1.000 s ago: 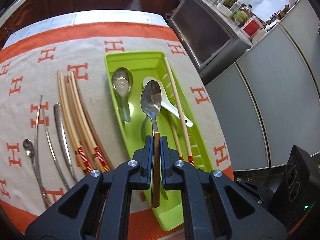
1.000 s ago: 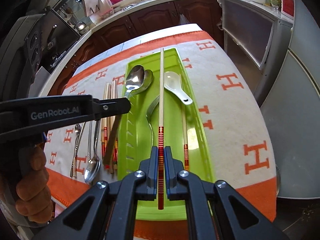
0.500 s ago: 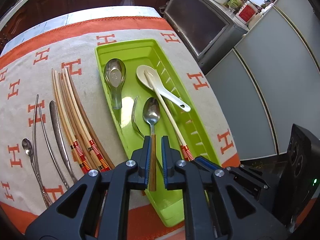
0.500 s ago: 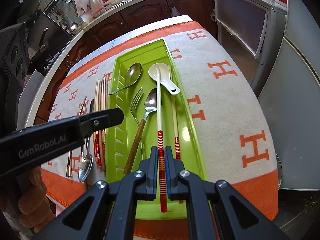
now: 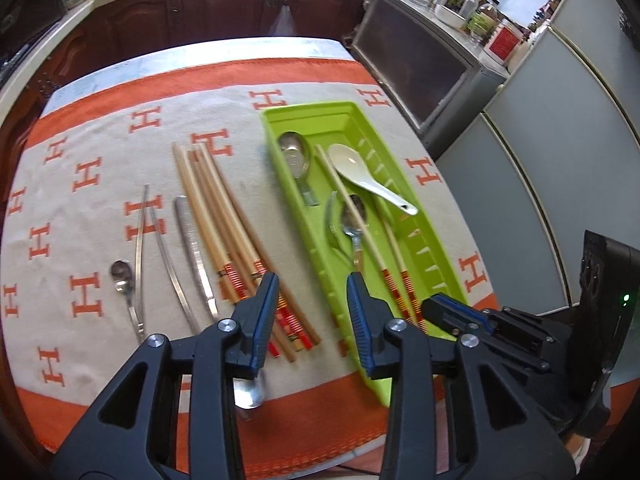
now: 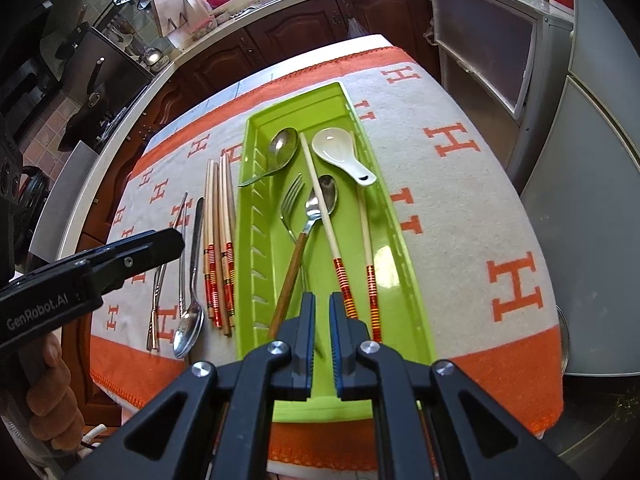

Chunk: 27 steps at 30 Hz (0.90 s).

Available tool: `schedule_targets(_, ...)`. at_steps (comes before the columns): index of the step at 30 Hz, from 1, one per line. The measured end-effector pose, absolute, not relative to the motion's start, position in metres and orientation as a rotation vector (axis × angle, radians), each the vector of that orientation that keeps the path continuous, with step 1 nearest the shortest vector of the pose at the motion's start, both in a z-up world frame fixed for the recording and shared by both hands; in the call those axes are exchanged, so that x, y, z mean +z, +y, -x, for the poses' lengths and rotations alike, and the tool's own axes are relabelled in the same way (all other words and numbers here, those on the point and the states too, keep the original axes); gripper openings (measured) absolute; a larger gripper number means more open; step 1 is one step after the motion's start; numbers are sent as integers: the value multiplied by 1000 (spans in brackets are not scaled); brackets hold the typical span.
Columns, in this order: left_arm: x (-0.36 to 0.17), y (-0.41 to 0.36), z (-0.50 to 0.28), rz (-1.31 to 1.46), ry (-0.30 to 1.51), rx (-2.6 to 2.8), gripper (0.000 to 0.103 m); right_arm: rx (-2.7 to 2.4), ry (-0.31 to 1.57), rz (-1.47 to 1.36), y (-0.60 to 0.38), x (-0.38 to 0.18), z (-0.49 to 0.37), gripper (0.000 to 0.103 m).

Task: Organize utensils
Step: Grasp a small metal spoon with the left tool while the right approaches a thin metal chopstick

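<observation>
A green tray [image 6: 416, 292] lies lengthwise on the cloth. It holds a metal spoon [image 6: 285, 147], a white ceramic spoon [image 6: 340, 156], a fork [image 6: 290, 208], a wood-handled spoon [image 6: 320, 200] and two red-banded chopsticks [image 6: 326, 224]. My right gripper [image 6: 322, 298] hovers over the tray's near end, its jaws slightly apart and empty. My left gripper [image 5: 313, 280] is wide open above the near ends of several loose chopsticks [image 5: 216, 208] on the cloth, left of the tray [image 5: 308, 109]. It also shows side-on in the right wrist view [image 6: 160, 244].
Thin metal utensils [image 5: 140, 240] and a long metal spoon [image 6: 192, 312] lie on the H-patterned cloth [image 5: 80, 184] left of the chopsticks. Grey appliance doors [image 5: 540, 160] stand close on the right. A hand [image 6: 48, 400] holds the left gripper.
The left gripper let the wood-handled spoon go into the tray, opened wide and shifted left over the loose chopsticks. The right gripper released its chopstick, which now lies in the tray.
</observation>
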<state>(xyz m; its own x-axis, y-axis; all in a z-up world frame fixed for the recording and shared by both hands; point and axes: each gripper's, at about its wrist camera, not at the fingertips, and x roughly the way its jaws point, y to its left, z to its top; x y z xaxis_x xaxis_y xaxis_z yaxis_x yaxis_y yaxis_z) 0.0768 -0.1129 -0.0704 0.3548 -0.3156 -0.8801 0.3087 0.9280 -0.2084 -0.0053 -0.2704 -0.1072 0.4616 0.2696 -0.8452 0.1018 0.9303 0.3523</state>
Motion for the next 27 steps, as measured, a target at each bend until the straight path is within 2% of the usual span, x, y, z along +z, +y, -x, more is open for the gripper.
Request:
schedule_targets(18,-65,7,-62,29,1115,-168,32,196,1102,-325,-221,-96,3,7)
schedule_targets(27,-94,42,-61,-6,1174,-96,32,252,1122,-280,-191,-94,-11,7)
